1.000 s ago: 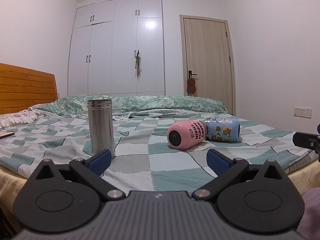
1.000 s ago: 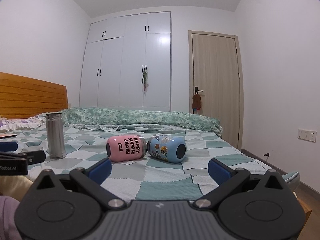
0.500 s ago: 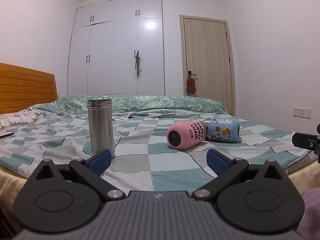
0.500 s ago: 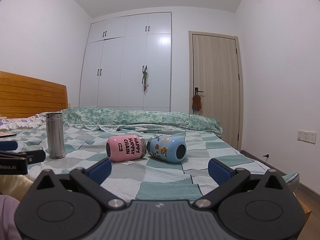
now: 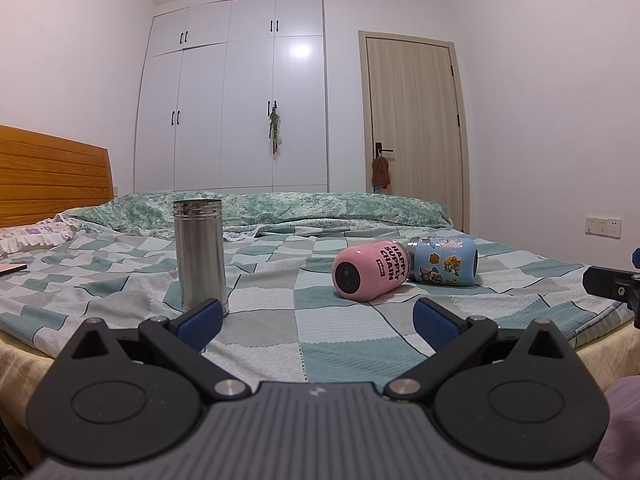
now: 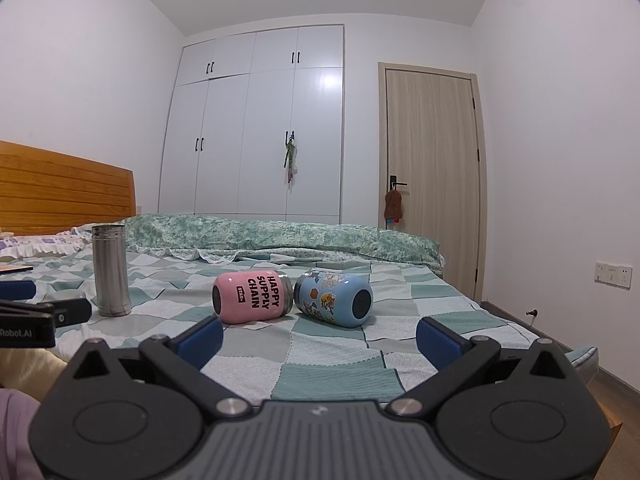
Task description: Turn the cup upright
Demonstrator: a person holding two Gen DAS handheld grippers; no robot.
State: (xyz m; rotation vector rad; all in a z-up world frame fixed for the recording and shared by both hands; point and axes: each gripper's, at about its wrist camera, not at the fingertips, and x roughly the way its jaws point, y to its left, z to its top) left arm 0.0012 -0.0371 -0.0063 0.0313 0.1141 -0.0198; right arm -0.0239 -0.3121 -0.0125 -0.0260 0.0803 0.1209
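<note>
A pink cup (image 5: 370,270) (image 6: 252,297) lettered "HAPPY SUPPLY CHAIN" lies on its side on the checked bedspread (image 5: 320,320). A blue cartoon cup (image 5: 444,262) (image 6: 334,299) lies on its side beside it, their ends close together. A steel cup (image 5: 199,254) (image 6: 111,271) stands upright to the left. My left gripper (image 5: 318,320) is open and empty near the bed's front edge, the steel cup just beyond its left finger. My right gripper (image 6: 320,334) is open and empty, short of the two lying cups.
A folded green quilt (image 6: 280,236) lies across the far side of the bed. A wooden headboard (image 5: 52,180) is on the left. A white wardrobe (image 6: 256,128) and a wooden door (image 6: 432,180) are behind. Bare floor (image 6: 616,396) lies right of the bed.
</note>
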